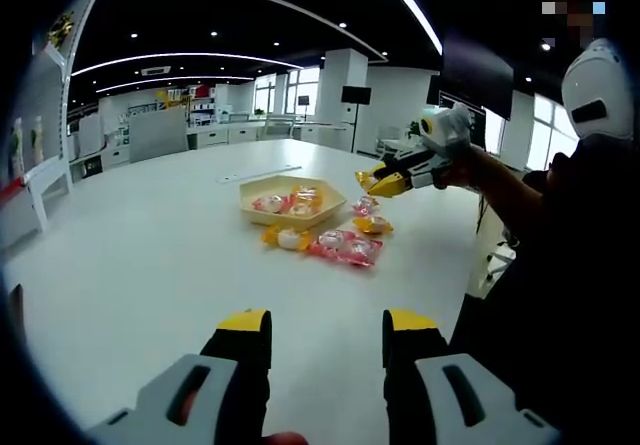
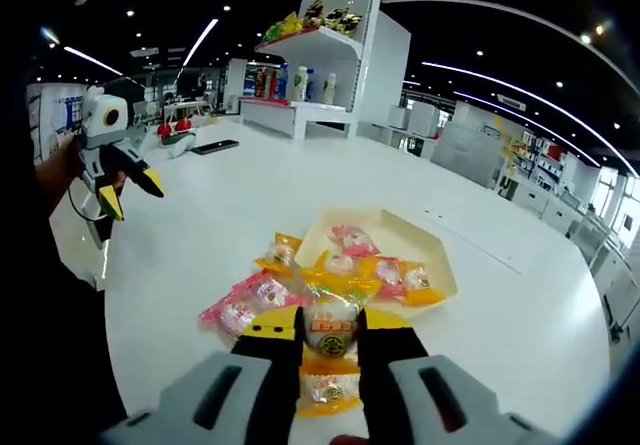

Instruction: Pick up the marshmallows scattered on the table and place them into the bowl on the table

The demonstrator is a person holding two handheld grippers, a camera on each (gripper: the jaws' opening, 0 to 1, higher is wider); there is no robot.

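Observation:
A pale yellow hexagonal bowl [image 1: 268, 187] [image 2: 405, 231] sits mid-table with several wrapped marshmallows in it. Beside it on the table lie a yellow packet [image 1: 287, 237] [image 2: 278, 255] and a pink packet [image 1: 345, 248] [image 2: 243, 307]; more yellow ones [image 1: 372, 224] lie close by. My right gripper [image 2: 330, 333] is shut on a yellow marshmallow packet [image 2: 331, 345], held just short of the bowl; from the left gripper view this gripper [image 1: 378, 180] hovers to the right of the bowl. My left gripper [image 1: 328, 323] is open with nothing between its jaws, well back from the bowl, and it [image 2: 130, 193] hangs off the table's left edge.
The white table [image 1: 150, 255] is wide and bare around the pile. A thin strip [image 1: 260, 173] lies behind the bowl. A black flat object [image 2: 215, 147] lies far left on the table. A white shelf [image 2: 330, 35] with goods stands beyond it. A person's arm [image 1: 500, 187] holds the right gripper.

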